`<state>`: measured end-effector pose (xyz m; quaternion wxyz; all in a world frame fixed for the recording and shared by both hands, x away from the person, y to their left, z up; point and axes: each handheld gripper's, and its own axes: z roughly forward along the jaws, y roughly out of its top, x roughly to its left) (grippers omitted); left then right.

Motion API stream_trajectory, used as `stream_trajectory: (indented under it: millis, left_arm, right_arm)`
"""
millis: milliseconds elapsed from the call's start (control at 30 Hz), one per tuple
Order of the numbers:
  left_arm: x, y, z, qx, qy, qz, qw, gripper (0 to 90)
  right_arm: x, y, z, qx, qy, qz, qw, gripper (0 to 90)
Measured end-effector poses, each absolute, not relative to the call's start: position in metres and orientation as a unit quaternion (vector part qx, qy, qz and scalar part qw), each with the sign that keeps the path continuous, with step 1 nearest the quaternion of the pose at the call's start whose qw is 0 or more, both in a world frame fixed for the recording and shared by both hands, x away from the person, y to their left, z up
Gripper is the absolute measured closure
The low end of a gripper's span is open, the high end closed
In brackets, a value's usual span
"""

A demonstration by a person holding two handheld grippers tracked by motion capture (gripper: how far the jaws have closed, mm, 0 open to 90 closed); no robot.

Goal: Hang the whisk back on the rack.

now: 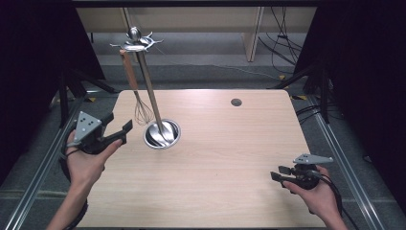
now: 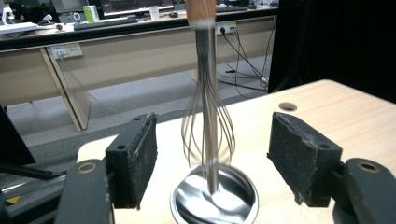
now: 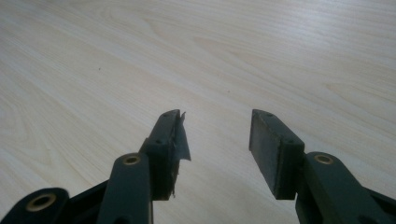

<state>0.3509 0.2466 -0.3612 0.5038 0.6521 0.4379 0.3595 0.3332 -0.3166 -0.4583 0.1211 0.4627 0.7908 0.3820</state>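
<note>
The whisk hangs from the stand within reach; the left gripper faces it, jaws spread, while the right gripper idles with jaws apart

A whisk hangs from a stand on the table, left claw just beside

Right tool, jaws parted, above bare wooden table.
</note>
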Motion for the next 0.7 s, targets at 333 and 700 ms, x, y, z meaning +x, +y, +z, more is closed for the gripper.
stream_trajectory:
  millis: [333, 700]
  left_arm:
    - [0.336, 0.24, -0.403, 0.67, 0.443, 0.346, 0.485, 32.8]
    - [0.319, 0.238, -0.467, 0.719, 0.463, 0.267, 0.445, 34.7]
  right_arm:
    - [0.333, -0.317, -0.459, 0.46, 0.794, 0.38, 0.121, 53.7]
    - [0.332, -0.314, -0.461, 0.468, 0.788, 0.387, 0.103, 53.3]
